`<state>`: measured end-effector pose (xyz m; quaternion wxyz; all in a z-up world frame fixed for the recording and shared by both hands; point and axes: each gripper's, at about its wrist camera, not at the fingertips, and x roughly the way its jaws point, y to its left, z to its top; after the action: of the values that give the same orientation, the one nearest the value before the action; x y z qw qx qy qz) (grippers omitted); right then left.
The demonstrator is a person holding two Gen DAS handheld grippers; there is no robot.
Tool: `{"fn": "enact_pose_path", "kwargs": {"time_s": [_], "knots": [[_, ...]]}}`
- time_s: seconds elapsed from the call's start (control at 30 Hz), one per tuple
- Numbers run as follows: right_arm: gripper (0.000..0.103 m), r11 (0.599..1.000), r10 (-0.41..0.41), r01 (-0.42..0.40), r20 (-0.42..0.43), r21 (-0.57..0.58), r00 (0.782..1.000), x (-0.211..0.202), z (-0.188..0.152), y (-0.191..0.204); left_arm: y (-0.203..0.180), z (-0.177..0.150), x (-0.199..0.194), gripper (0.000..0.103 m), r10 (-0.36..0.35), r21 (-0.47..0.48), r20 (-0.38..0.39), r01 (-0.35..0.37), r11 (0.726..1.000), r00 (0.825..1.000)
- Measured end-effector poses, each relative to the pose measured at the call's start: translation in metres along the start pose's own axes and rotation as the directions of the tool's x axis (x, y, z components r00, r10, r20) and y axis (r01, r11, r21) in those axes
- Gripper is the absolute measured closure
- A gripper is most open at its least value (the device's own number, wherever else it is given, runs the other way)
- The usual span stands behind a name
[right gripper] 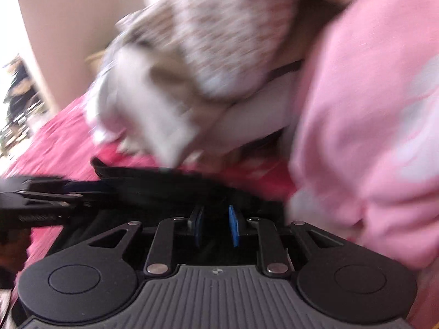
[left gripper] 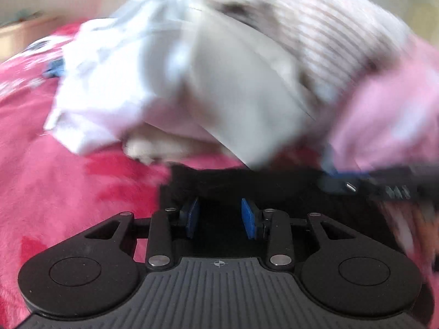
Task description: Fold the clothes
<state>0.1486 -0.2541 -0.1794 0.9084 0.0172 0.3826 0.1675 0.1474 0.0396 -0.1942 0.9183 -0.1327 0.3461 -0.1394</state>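
A black garment (left gripper: pixel 227 181) lies on a pink blanket (left gripper: pixel 68 192) right in front of my left gripper (left gripper: pixel 220 216), whose blue pads (left gripper: pixel 248 219) stand apart with black cloth between and below them. In the right wrist view the same black garment (right gripper: pixel 170 189) lies under my right gripper (right gripper: pixel 215 226), whose pads (right gripper: pixel 233 227) are a narrow gap apart. The other gripper (right gripper: pixel 41 205) reaches in from the left there, and from the right in the left wrist view (left gripper: pixel 384 183). Both views are motion-blurred.
A heap of clothes rises behind: white and grey pieces (left gripper: pixel 164 82), a striped knit (left gripper: pixel 329 33) and a pale pink garment (right gripper: pixel 370 137). A beige wall (right gripper: pixel 68 27) stands beyond the bed.
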Motion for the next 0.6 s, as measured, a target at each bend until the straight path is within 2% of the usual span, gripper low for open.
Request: {"fn": "enact_pose_path", "kwargs": {"time_s": [0.07,0.1,0.17,0.27,0.37,0.4,0.5,0.53,0.6], "knots": [[0.080,0.999,-0.005,0.005,0.026,0.031,1.000,-0.008,0.001,-0.005,0.012,0.004,-0.004,0.069,-0.010,-0.095,0.021,0.012,0.995,1.000],[0.080,1.000,0.015,-0.015,0.035,0.024,0.999,-0.014,0.000,-0.004,0.013,0.004,-0.008,0.069,-0.020,-0.090,0.022,0.022,0.996,1.000],[0.080,0.997,0.079,-0.078,0.036,-0.019,0.996,-0.024,-0.003,0.003,0.012,0.001,-0.014,0.069,-0.043,-0.053,0.012,0.044,0.998,0.999],[0.080,0.986,0.142,-0.140,0.015,-0.087,0.990,-0.017,-0.005,0.016,0.001,-0.009,-0.013,0.069,-0.089,0.039,-0.043,0.090,0.995,0.995],[0.082,0.987,0.145,-0.148,-0.047,-0.066,0.988,0.013,-0.002,0.019,-0.007,-0.021,-0.013,0.069,-0.043,0.079,-0.049,0.047,0.996,0.998],[0.082,0.992,0.103,-0.106,-0.050,-0.065,0.993,0.018,-0.002,0.018,-0.005,-0.023,-0.015,0.069,-0.033,0.065,-0.042,0.036,0.997,0.999],[0.082,1.000,0.011,-0.011,0.012,-0.009,1.000,0.016,0.005,0.004,0.003,-0.028,-0.034,0.069,-0.051,0.025,-0.037,0.052,0.998,0.998],[0.078,1.000,-0.016,0.016,0.028,0.007,0.999,0.009,0.008,0.000,0.004,-0.030,-0.041,0.068,-0.052,0.036,-0.044,0.054,0.998,0.998],[0.078,1.000,-0.001,0.001,0.024,0.018,1.000,-0.009,0.010,-0.008,0.006,-0.036,-0.055,0.068,-0.058,0.063,-0.067,0.062,0.996,0.996]]}}
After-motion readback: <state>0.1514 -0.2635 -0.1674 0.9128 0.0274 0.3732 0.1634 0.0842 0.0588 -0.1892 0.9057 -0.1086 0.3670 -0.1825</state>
